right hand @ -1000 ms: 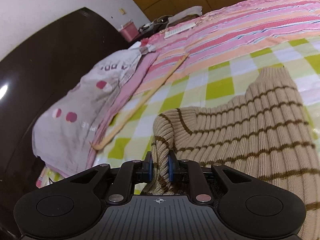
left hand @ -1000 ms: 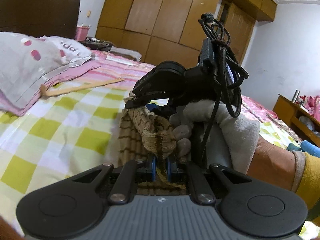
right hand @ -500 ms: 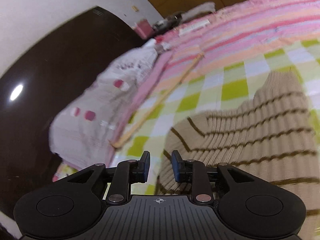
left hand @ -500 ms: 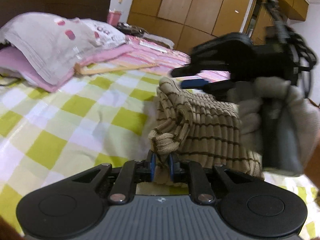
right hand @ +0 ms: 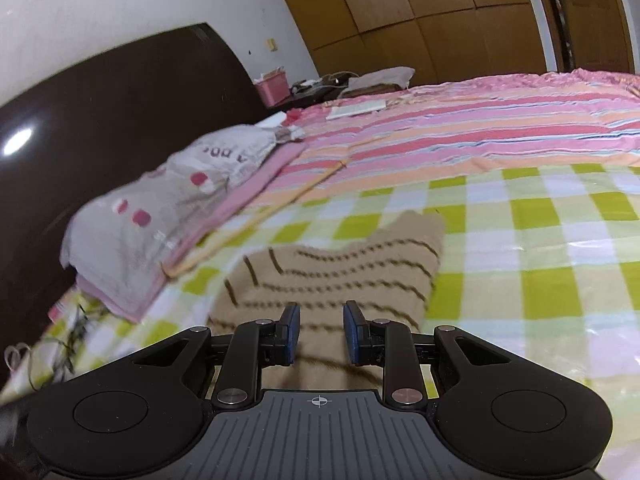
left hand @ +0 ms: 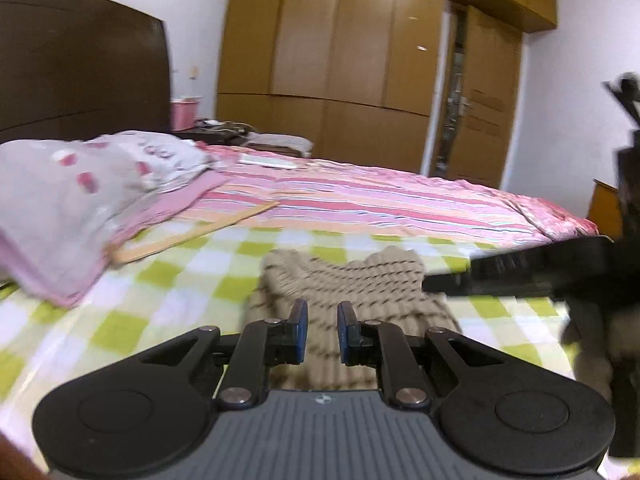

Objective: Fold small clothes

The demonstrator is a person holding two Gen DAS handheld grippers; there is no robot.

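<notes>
A small tan knit garment with brown stripes (left hand: 344, 280) lies folded on the green-checked sheet (left hand: 160, 300). It also shows in the right wrist view (right hand: 340, 280). My left gripper (left hand: 322, 330) is open and empty, just above the garment's near edge. My right gripper (right hand: 322, 332) is open and empty, over the garment's near part. The right gripper's body also shows at the right edge of the left wrist view (left hand: 540, 272), blurred.
A grey and pink pillow (left hand: 68, 200) lies at the left by the dark headboard (left hand: 80, 80). A thin wooden stick (left hand: 192, 236) lies beside it. A pink striped blanket (left hand: 380, 204) covers the far bed. Wooden wardrobes (left hand: 340, 60) stand behind.
Both grippers have let go of the garment and opened. It now lies folded on the sheet. Both grippers have pulled back from it and the right one moved off to the right.
</notes>
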